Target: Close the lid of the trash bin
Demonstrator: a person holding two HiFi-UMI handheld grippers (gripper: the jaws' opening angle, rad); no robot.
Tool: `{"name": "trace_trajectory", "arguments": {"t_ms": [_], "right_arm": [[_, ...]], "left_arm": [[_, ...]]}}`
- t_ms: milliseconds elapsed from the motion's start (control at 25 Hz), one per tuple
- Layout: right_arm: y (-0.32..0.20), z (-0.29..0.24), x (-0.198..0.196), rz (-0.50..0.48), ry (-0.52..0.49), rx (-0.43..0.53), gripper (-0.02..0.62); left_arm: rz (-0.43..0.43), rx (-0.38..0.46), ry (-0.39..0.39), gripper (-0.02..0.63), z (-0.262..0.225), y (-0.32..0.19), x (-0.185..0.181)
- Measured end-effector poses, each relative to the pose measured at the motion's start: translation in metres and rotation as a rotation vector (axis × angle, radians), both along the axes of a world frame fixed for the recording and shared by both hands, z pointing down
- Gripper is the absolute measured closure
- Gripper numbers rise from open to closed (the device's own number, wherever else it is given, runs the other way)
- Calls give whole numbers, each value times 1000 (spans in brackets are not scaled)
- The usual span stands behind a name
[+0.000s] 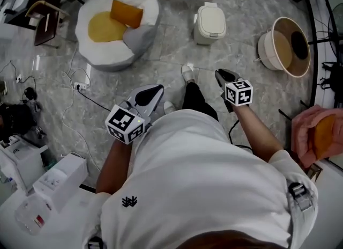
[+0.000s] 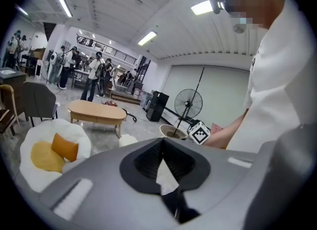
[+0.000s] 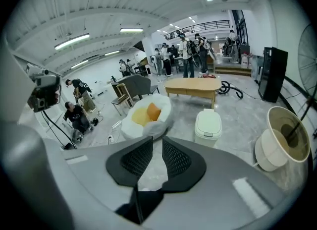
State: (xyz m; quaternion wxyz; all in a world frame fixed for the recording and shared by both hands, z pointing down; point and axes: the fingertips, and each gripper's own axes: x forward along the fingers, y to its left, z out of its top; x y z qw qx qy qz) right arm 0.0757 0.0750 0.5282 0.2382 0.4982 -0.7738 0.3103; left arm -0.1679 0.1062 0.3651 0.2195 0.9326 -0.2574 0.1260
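Observation:
The white trash bin [image 1: 209,23] stands on the marble floor ahead of the person, its lid down flat. The right gripper view shows the same bin [image 3: 208,125] beyond the jaws, lid lying closed. My left gripper [image 1: 154,91] is held in the air at waist height, far short of the bin; its tips meet in the left gripper view [image 2: 162,143] with nothing between them. My right gripper [image 1: 221,74] hovers to the right, pointing down towards the floor near the bin. Its jaws [image 3: 157,142] stand a narrow gap apart and are empty.
A white beanbag seat [image 1: 115,20] with yellow and orange cushions lies left of the bin. A round cream tub chair [image 1: 284,46] sits at the right. Cables and a power strip [image 1: 80,85] trail at the left. A wooden table [image 3: 193,86] and people stand further back.

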Motion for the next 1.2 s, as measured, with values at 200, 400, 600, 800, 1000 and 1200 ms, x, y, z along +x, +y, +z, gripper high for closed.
{"name": "trace_trajectory", "arguments": {"t_ms": [200, 400, 600, 800, 1000, 1200], "right_arm": [[33, -41, -34, -32, -31, 73, 540], [55, -73, -59, -86, -38, 129, 548], [70, -88, -70, -101, -36, 158, 554], [83, -96, -73, -115, -16, 176, 557], [93, -99, -76, -113, -14, 180, 557], [100, -101, -79, -102, -13, 183, 560]], "left_arm": [[-27, 15, -9, 549, -3, 19, -16], [-35, 9, -18, 549, -2, 34, -25], [-41, 3, -14, 549, 0, 49, -35], [-47, -9, -9, 549, 3, 61, -40], [-34, -10, -4, 549, 5, 68, -38], [-22, -13, -4, 549, 7, 73, -39]]}}
